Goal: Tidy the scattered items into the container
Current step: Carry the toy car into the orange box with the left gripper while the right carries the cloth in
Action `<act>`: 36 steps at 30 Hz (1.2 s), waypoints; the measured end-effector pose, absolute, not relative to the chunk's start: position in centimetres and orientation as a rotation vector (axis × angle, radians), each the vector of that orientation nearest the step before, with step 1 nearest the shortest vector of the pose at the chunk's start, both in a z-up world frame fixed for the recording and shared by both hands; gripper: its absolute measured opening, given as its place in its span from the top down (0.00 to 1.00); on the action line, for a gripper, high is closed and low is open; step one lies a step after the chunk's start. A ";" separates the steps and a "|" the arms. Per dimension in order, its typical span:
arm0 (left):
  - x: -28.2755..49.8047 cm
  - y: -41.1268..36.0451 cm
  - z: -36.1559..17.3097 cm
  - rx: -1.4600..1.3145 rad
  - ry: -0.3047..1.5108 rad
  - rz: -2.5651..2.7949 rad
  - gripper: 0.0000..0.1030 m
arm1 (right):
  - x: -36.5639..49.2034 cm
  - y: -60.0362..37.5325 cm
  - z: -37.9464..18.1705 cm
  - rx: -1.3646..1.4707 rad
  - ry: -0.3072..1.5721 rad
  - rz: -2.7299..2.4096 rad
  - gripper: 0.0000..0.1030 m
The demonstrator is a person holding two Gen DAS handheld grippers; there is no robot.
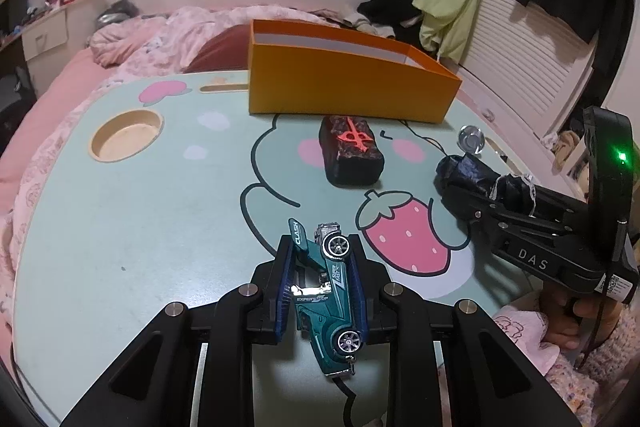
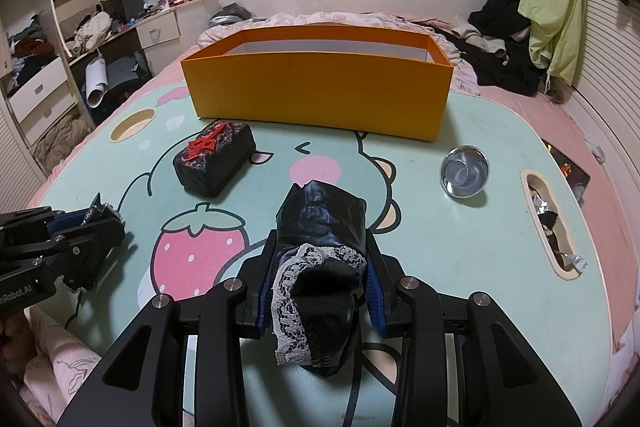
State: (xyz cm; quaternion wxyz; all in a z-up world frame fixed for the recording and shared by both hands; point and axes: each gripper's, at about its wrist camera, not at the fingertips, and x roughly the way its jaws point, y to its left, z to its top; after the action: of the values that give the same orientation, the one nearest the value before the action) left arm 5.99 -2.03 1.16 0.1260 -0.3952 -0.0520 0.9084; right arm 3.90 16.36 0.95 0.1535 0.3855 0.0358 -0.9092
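My left gripper (image 1: 322, 247) is shut on a teal toy car (image 1: 330, 283), held on its side above the near part of the table. A black pouch with white lace trim (image 2: 320, 255) sits clamped in my right gripper (image 2: 320, 247), which shows in the left wrist view as the right gripper (image 1: 452, 179). The orange box (image 1: 344, 87), also the orange box (image 2: 316, 95), stands open at the table's far edge. In front of it lie a black block with a red cross mark (image 1: 352, 155) and a clear glass ball (image 2: 464, 171).
The mint-green lap table (image 1: 120, 227) has a round cup recess (image 1: 126, 139) at the left and a slot (image 2: 550, 223) with foil scraps at the right. It rests on a pink bed; clothes hang at the back right. A hand (image 1: 572, 323) grips the right tool.
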 end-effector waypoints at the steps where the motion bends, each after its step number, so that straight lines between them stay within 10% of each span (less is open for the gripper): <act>1: 6.1 -2.0 1.3 -1.144 -0.147 2.648 0.77 | 3.9 16.4 1.0 1.105 0.102 -2.607 0.63; 30: -11.7 0.5 13.4 -1.007 -0.057 2.760 0.77 | -7.4 14.6 10.8 0.952 -0.037 -2.725 0.66; 36: -15.2 -0.8 9.2 -1.226 -0.240 2.692 0.43 | -12.5 15.0 8.9 1.136 -0.148 -2.666 0.53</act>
State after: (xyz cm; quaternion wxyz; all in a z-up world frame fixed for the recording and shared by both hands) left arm -15.24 -0.78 9.22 0.0868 -0.4117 -0.0805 0.9036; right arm -12.52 14.97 8.95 0.1197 0.3888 -0.0507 -0.9121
